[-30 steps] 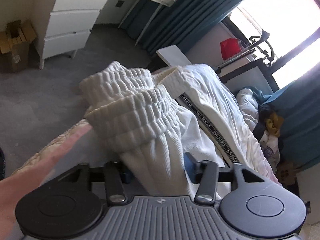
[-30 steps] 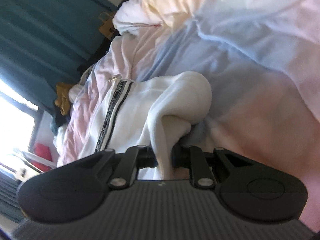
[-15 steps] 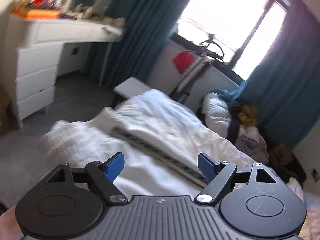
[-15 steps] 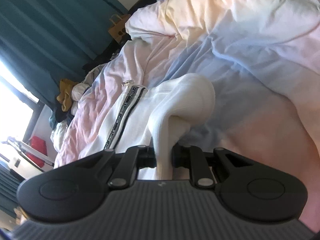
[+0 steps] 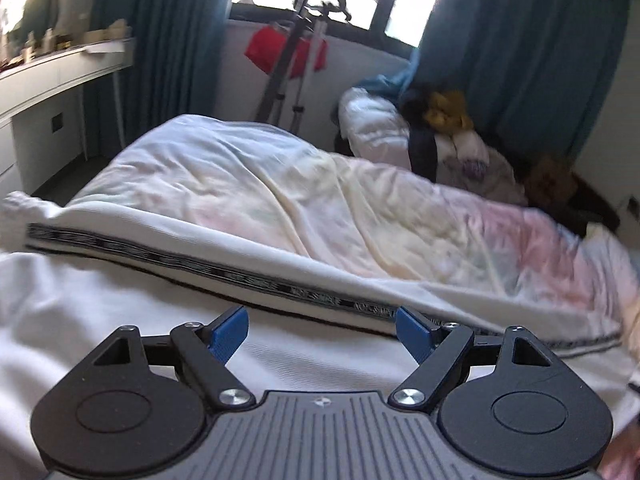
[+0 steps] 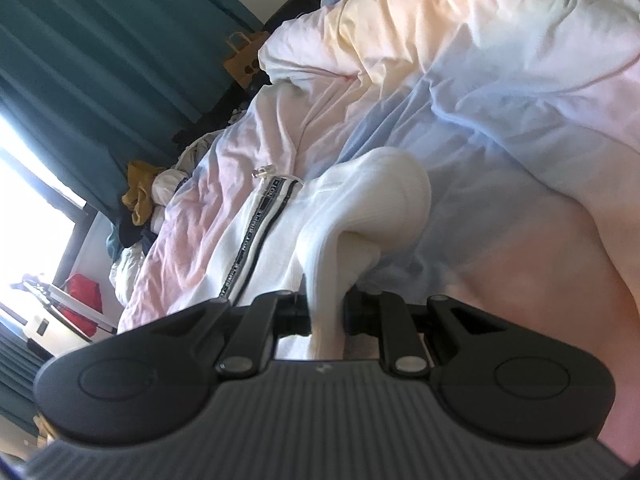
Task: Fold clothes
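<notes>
A white garment (image 5: pixel 120 300) with a black-and-white lettered stripe (image 5: pixel 248 276) lies across the bed. My left gripper (image 5: pixel 322 334) is open and empty, its blue pads just above the white cloth. In the right wrist view the same garment (image 6: pixel 272 248) lies on the pastel duvet, and my right gripper (image 6: pixel 326 314) is shut on a ribbed white fold of it (image 6: pixel 384 200), which bulges up ahead of the jaws.
A rumpled pastel duvet (image 5: pixel 360 208) covers the bed. A clothes pile (image 5: pixel 448 136) sits by teal curtains (image 5: pixel 520 60). A stand with a red bag (image 5: pixel 276 52) is under the window. A white desk (image 5: pixel 52 80) is at left.
My left gripper let go of the ribbed white cloth, opened, and swung up to face the window. My right gripper kept its hold and drew back slightly.
</notes>
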Tool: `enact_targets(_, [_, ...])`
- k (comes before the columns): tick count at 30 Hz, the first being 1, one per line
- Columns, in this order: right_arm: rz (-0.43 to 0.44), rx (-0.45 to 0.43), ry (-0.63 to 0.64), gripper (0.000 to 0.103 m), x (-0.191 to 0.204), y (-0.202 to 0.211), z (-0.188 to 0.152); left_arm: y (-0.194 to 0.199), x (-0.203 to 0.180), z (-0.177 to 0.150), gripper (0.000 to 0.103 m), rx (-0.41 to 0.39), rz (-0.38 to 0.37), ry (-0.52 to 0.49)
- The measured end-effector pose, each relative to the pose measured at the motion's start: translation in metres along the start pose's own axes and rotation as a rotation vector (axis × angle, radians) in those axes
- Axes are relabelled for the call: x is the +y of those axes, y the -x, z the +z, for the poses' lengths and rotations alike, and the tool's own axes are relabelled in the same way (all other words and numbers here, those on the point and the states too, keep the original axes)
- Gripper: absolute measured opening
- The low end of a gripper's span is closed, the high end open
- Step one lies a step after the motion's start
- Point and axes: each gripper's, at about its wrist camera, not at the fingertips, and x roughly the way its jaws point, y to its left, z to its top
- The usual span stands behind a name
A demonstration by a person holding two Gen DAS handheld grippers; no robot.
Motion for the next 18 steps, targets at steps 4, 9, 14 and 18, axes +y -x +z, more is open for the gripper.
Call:
enact_targets(4, [0.007, -0.002, -0.002, 0.016, -0.004, -0.001, -0.002, -0.02, 0.001, -0.014, 0.083, 0.007, 0.061, -0.033])
enact_targets(9, [0.0, 0.0, 0.016, 0.016, -0.005, -0.003, -0.005, -0.038, 0.008, -0.023, 0.083, 0.045, 0.103, -0.066])
enact_targets(14, [0.003, -0.001, 0.019, 0.016, -0.004, -0.002, -0.005, -0.043, 0.006, -0.025, 0.083, 0.066, 0.122, -0.118])
enact_targets(18, [0.014, 0.003, 0.028, 0.016, -0.005, -0.001, -0.004, -0.036, 0.0, -0.026, 0.083, 0.06, 0.123, -0.121])
